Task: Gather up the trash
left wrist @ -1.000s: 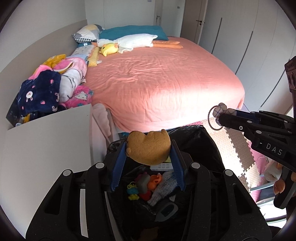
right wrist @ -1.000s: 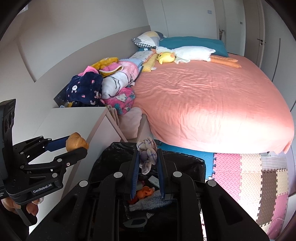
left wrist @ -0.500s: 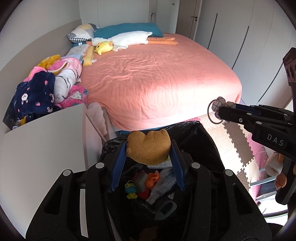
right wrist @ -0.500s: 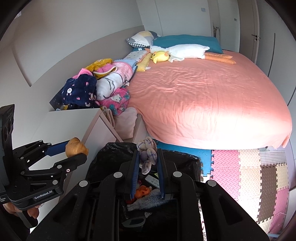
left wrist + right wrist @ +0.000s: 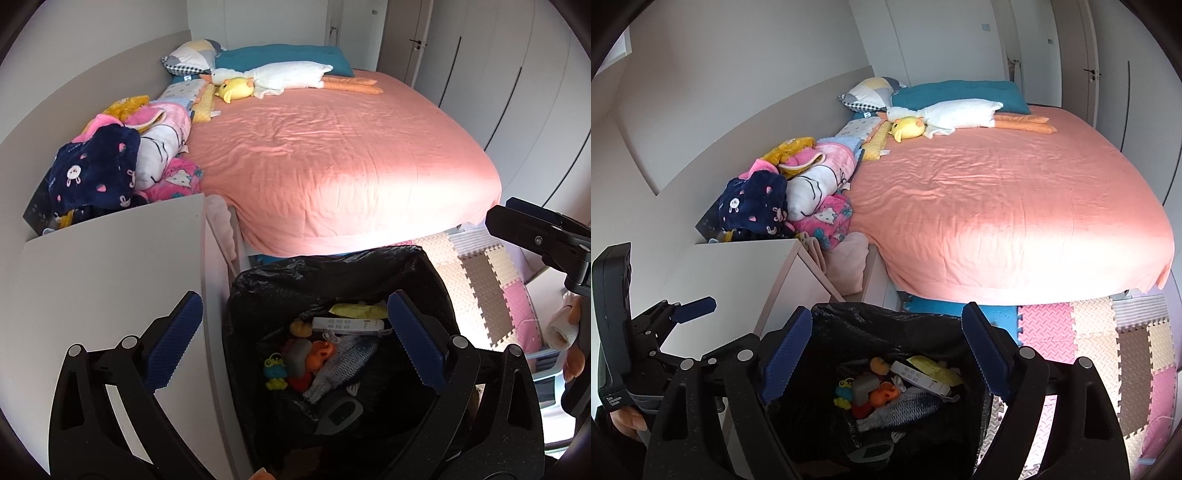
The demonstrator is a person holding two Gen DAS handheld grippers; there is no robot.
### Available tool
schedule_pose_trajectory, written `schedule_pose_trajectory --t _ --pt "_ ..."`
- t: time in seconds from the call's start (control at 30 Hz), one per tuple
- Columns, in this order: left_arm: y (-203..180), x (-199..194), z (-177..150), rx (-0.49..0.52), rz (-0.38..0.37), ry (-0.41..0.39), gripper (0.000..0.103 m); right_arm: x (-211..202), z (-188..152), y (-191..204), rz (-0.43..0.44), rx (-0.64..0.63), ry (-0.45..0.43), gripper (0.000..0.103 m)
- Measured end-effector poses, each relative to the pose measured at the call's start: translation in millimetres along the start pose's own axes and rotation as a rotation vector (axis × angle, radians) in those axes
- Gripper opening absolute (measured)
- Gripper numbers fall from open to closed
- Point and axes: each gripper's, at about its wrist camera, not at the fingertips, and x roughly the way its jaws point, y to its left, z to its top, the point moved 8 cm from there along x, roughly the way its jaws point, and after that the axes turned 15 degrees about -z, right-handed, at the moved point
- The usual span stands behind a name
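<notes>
A bin lined with a black bag (image 5: 343,266) stands on the floor below both grippers; it also shows in the right wrist view (image 5: 886,317). Inside lie small toys (image 5: 295,363), a grey knitted item (image 5: 343,363), a white remote-like box (image 5: 347,325) and a yellow wrapper (image 5: 354,310). My left gripper (image 5: 295,343) is open and empty above the bin's mouth. My right gripper (image 5: 886,350) is open and empty above the same bin. Each gripper shows at the edge of the other's view: the right (image 5: 539,240), the left (image 5: 665,325).
A white bedside cabinet (image 5: 103,280) stands left of the bin. A bed with a pink sheet (image 5: 343,162) fills the far side, with plush toys (image 5: 273,77) and folded blankets (image 5: 122,166). Foam floor mats (image 5: 1108,350) lie to the right.
Both grippers opened. The tan plush item left the left gripper and the grey fabric item left the right gripper; neither is between the fingers now.
</notes>
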Motion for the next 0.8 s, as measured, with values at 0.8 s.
schedule_pose_trajectory --t 0.8 --pt "-3.0 -4.7 -2.9 0.023 -0.002 -0.015 0.097 -4.5 -1.9 4.7 0.01 -0.016 0.003 0.084"
